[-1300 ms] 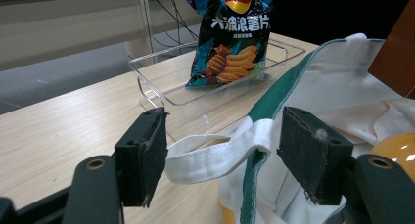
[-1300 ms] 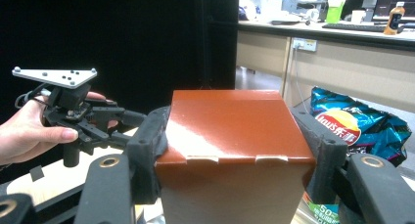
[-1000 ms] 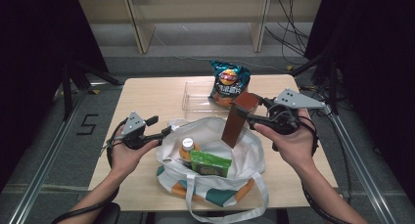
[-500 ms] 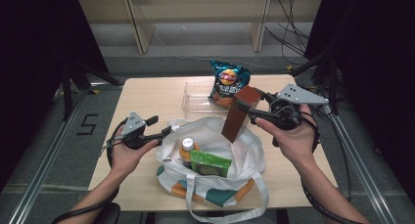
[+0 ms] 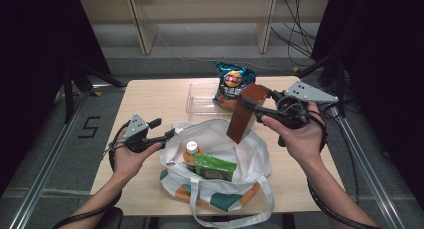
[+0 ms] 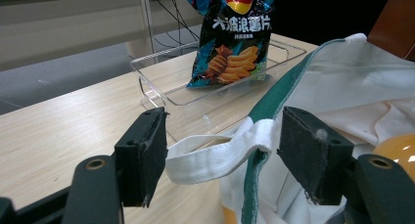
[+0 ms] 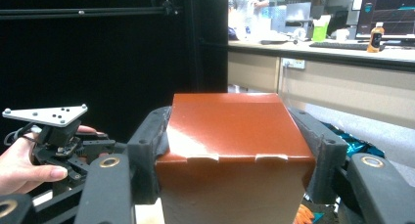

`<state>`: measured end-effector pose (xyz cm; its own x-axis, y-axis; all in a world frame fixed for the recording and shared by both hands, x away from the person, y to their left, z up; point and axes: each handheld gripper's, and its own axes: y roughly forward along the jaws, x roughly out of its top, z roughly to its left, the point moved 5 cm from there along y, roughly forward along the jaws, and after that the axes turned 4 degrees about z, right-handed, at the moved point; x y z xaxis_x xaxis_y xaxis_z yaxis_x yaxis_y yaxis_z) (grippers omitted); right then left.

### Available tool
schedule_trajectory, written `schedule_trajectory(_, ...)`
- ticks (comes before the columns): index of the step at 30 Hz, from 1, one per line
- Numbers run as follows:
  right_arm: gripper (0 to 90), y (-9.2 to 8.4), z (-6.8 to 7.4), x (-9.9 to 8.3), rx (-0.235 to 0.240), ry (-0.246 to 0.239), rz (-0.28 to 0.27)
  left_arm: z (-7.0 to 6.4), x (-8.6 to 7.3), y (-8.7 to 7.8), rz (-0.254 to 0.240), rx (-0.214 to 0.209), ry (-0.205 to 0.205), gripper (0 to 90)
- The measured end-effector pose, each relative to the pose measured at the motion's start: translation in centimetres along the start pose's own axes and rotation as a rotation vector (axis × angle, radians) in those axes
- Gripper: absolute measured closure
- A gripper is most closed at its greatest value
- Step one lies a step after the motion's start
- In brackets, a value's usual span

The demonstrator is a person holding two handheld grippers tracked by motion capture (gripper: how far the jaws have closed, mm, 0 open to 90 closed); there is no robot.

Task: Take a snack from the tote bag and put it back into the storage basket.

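A tall brown box (image 5: 242, 116) hangs tilted above the open white tote bag (image 5: 250, 154), with my right gripper (image 5: 256, 107) shut on its upper end. In the right gripper view the box (image 7: 230, 136) fills the gap between both pads. My left gripper (image 5: 167, 134) is at the bag's left rim. Its jaws stand apart around the white handle strap (image 6: 215, 155), and the pads do not touch it. Inside the bag lie an orange-juice bottle (image 5: 191, 149) and a green packet (image 5: 215, 168).
A blue chip bag (image 5: 232, 84) stands in a clear plastic tray (image 5: 200, 101) at the far side of the wooden table (image 5: 150, 104). The tote's long handles hang over the near table edge. Dark frames and rails flank the table.
The right hand has lifted the brown box slightly and tilted it a little more. The left hand and the bag have stayed put.
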<state>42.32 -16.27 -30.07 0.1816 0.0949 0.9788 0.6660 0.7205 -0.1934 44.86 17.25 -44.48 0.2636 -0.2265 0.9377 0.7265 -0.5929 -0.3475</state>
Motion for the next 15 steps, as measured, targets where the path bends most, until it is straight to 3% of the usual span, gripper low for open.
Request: schedule_trajectory(15,39.8,-0.1,-0.2,1.1,-0.005,0.0,-0.027,0.0,0.0,-0.1,-0.002,0.001,0.0,33.8)
